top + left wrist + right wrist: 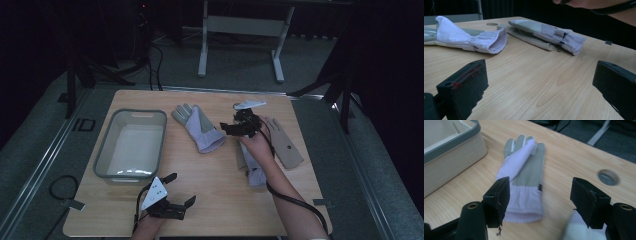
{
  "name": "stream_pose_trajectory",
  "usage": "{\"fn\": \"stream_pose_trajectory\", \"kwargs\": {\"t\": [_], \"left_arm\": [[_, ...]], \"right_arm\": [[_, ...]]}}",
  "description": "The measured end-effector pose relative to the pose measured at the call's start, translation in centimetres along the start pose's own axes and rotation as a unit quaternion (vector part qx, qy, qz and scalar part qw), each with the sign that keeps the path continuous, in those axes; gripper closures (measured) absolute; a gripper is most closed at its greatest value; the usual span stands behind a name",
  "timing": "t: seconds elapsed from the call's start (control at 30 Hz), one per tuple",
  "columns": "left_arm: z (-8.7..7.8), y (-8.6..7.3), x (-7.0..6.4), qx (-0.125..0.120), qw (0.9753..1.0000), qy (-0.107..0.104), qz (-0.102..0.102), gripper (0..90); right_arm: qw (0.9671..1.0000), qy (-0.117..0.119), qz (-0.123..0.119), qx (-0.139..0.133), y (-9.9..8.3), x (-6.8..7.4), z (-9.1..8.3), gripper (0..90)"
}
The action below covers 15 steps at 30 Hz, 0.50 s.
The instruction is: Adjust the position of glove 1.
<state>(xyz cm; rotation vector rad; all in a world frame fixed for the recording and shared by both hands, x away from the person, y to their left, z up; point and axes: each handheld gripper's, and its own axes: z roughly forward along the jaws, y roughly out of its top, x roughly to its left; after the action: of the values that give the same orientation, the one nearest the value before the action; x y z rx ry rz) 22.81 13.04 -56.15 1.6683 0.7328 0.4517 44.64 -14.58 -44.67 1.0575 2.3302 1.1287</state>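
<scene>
Two spread jaws, glove lying beyond

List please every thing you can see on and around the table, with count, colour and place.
table: 1, light wood, centre
bin: 1, grey rim, pale inside, empty, table left
gloves: 2 lilac and grey, one mid-table, one under the right forearm; 1 beige, table right
hole: 1, round, in the table top, far side
stand: 1, white legs, floor beyond table
cables: black, floor far left
left gripper: 1, black, open, near edge
right gripper: 1, black, open, beside the mid-table glove
</scene>
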Motion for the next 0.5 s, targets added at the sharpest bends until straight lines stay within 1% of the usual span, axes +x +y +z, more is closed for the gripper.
{"fn": "stream_pose_trajectory", "kwargs": {"t": [0.03,0.07,0.1,0.13,0.17,0.2,0.23,0.27,0.3,0.33,0.37,0.4,0.43,0.47,0.5], "left_arm": [[0.0,0.0,0.0,0.0,1.0,0.0,0.0,0.0],[0.0,0.0,0.0,0.0,1.0,-0.001,0.001,0.0],[0.0,0.0,0.0,0.0,1.0,-0.001,0.001,0.0],[0.0,0.0,0.0,0.0,1.0,-0.002,0.0,0.0],[0.0,0.0,0.0,0.0,1.0,-0.002,0.0,0.0],[0.0,0.0,0.0,0.001,1.0,0.0,0.001,0.0],[0.0,0.0,0.0,0.001,1.0,0.0,0.001,0.0],[0.0,0.0,0.0,0.0,1.0,0.0,0.002,0.0],[0.0,0.0,0.0,0.0,1.0,0.0,0.002,0.0],[0.0,0.0,-0.1,-0.001,1.0,0.001,0.002,0.0],[0.0,0.0,-0.1,-0.001,1.0,0.001,0.002,0.0],[0.0,0.0,-0.1,0.0,1.0,0.001,0.003,0.0],[0.0,0.0,-0.1,0.0,1.0,0.001,0.003,0.0],[0.0,0.0,-0.1,0.001,1.0,0.0,0.006,0.0],[0.0,0.0,-0.1,0.001,1.0,0.0,0.006,0.0]], "right_arm": [[1.0,0.0,0.0,0.0,0.0,0.0,0.0,31.8],[1.0,-0.003,-0.002,0.007,0.3,0.3,1.0,33.1],[1.0,-0.003,-0.002,0.007,0.3,0.3,1.0,33.1],[0.9999,0.005,-0.001,0.013,0.6,0.6,2.3,33.2],[0.9999,0.003,-0.002,0.016,0.7,0.8,2.7,33.9],[0.9997,0.011,-0.002,0.02,0.9,1.0,3.4,33.9],[0.9997,0.011,-0.002,0.02,0.9,1.0,3.4,33.9],[0.9996,0.01,-0.004,0.027,1.0,1.3,4.3,34.4],[0.9996,0.01,-0.004,0.027,1.0,1.3,4.3,34.4],[0.9994,0.016,-0.004,0.031,1.1,1.6,5.4,35.7],[0.9994,0.016,-0.004,0.031,1.1,1.6,5.4,35.7],[0.9991,0.02,-0.004,0.036,1.1,1.8,6.6,36.5],[0.9991,0.02,-0.004,0.036,1.1,1.8,6.6,36.5],[0.999,0.021,-0.001,0.039,1.1,2.0,7.5,37.9],[0.999,0.021,-0.001,0.039,1.1,2.0,7.5,37.9]]}}
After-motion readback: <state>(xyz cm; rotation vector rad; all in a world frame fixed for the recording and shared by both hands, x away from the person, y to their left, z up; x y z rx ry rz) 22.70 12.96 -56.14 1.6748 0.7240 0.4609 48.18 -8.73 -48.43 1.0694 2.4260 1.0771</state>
